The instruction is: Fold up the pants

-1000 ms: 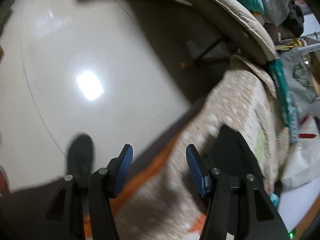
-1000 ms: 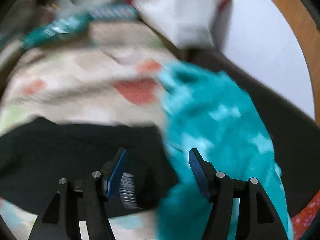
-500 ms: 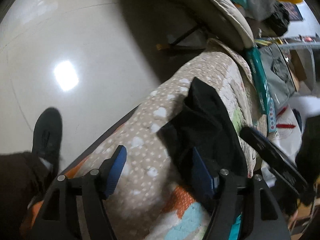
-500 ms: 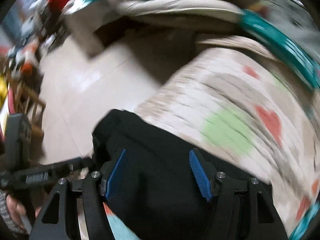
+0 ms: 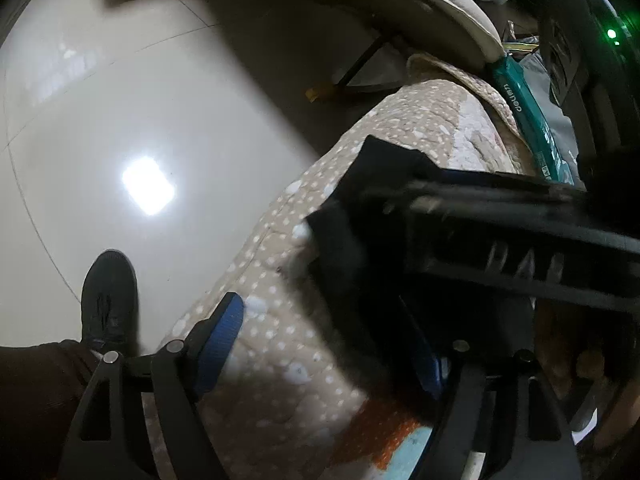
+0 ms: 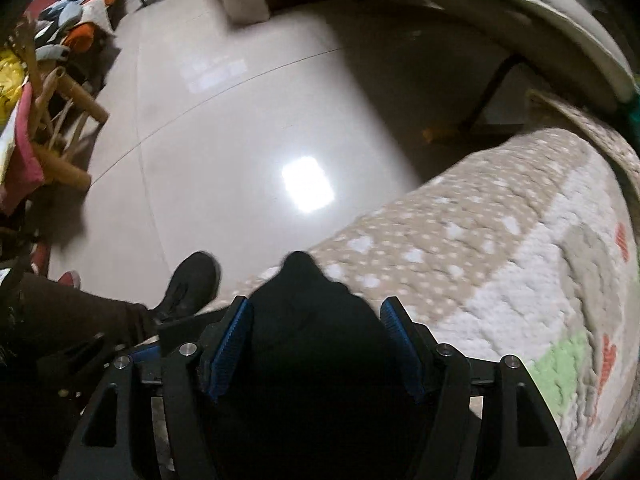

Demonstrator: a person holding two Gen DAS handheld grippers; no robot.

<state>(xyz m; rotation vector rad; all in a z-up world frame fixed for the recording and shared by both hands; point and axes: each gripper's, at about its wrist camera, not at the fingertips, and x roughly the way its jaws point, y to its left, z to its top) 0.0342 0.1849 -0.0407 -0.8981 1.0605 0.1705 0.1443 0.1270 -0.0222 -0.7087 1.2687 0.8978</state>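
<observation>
Black pants lie on a beige dotted quilt near its floor-side edge. My left gripper is open, its left pad on the quilt and its right pad at the pants' edge. The right gripper's body crosses over the pants in the left wrist view. In the right wrist view the pants fill the space between the open jaws of my right gripper, with one corner pointing toward the floor.
Glossy tiled floor lies beyond the quilt edge. The person's black shoe stands there. A padded lounger and a teal pack are at the far end. Wooden chair legs and clutter sit left.
My right gripper swung across to the pants' floor-side end and now straddles the fabric. My left gripper moved closer, its view now crossed by the right gripper.
</observation>
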